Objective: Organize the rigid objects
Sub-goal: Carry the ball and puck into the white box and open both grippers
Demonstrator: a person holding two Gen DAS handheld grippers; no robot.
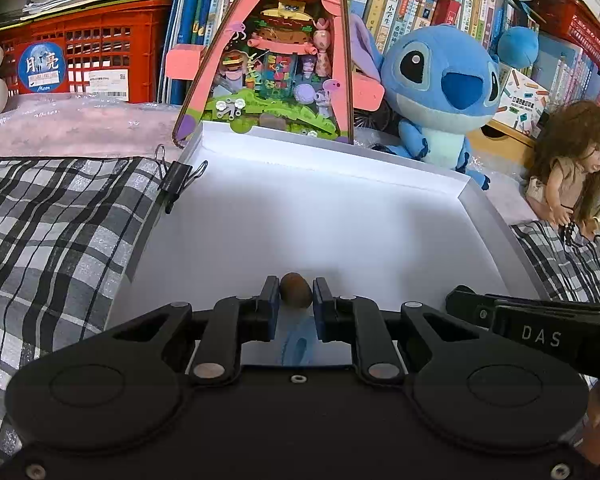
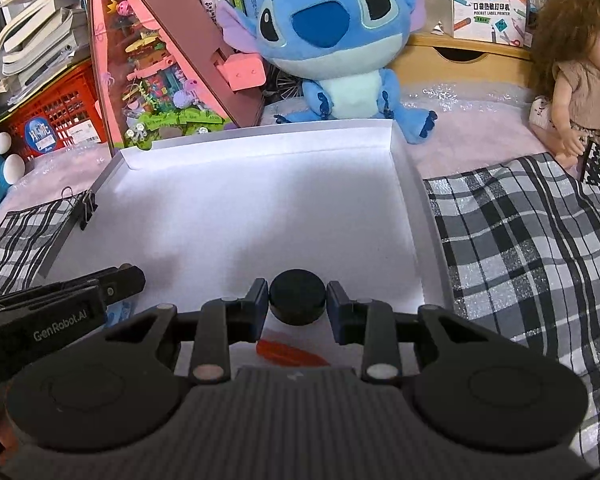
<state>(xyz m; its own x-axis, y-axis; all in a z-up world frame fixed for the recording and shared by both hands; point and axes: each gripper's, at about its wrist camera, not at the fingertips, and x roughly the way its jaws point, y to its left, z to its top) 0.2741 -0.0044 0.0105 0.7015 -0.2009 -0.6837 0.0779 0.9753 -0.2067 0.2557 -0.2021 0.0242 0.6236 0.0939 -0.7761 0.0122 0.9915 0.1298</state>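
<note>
My left gripper (image 1: 296, 294) is shut on a small brown egg-shaped nut (image 1: 296, 295) and holds it over the near part of a shallow white tray (image 1: 300, 208). A blue object (image 1: 296, 346) lies on the tray under the fingers. My right gripper (image 2: 298, 298) is shut on a round black puck (image 2: 298, 298) over the near right part of the same tray (image 2: 260, 208). A red flat piece (image 2: 288, 352) lies under it. Each gripper shows at the edge of the other's view: the right one (image 1: 540, 328), the left one (image 2: 60, 312).
A black binder clip (image 1: 178, 184) grips the tray's left rim. Checked cloth (image 1: 52, 232) lies on both sides of the tray. Behind stand a pink triangular toy house (image 1: 276, 60), a blue plush (image 1: 440, 88), a doll (image 1: 572, 168), a red crate (image 1: 92, 52) and bookshelves.
</note>
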